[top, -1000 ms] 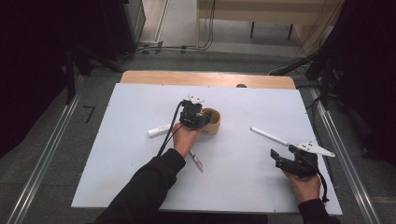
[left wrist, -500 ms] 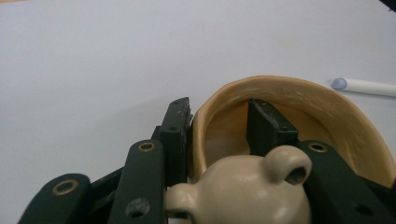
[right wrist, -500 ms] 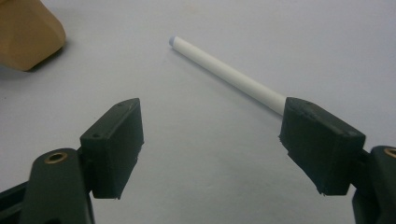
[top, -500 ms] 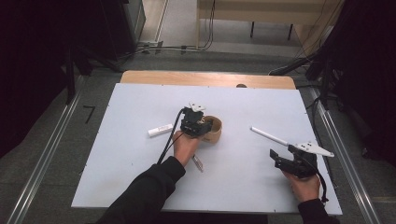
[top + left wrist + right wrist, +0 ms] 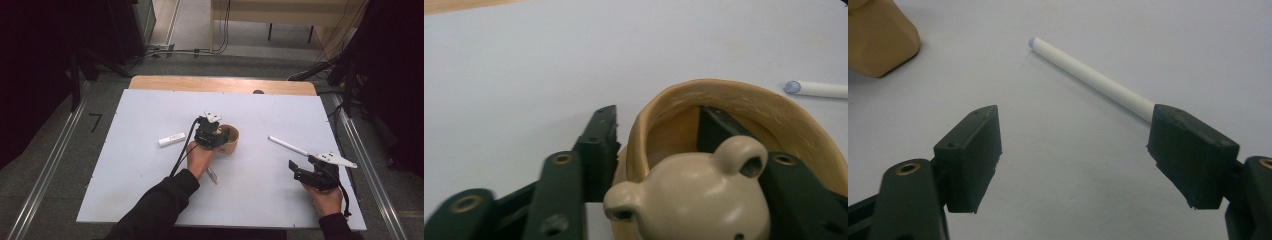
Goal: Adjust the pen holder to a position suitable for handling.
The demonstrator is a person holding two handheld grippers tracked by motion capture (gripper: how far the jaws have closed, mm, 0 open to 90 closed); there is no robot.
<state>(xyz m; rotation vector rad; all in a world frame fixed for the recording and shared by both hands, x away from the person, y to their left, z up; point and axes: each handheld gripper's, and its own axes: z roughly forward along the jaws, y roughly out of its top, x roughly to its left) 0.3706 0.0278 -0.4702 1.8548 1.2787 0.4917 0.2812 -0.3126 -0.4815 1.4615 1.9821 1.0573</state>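
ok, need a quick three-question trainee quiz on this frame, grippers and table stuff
1. True or false: the right gripper holds the white stick.
2. The left gripper has its jaws: A) both outside the tan cup; B) one inside, one outside its wall; C) both inside.
3. In the high view, what lies left of the tan cup?

Key:
1. False; its jaws are open and the stick lies on the table.
2. B; the jaws have just been opening, with the wall between them.
3. A short white marker.
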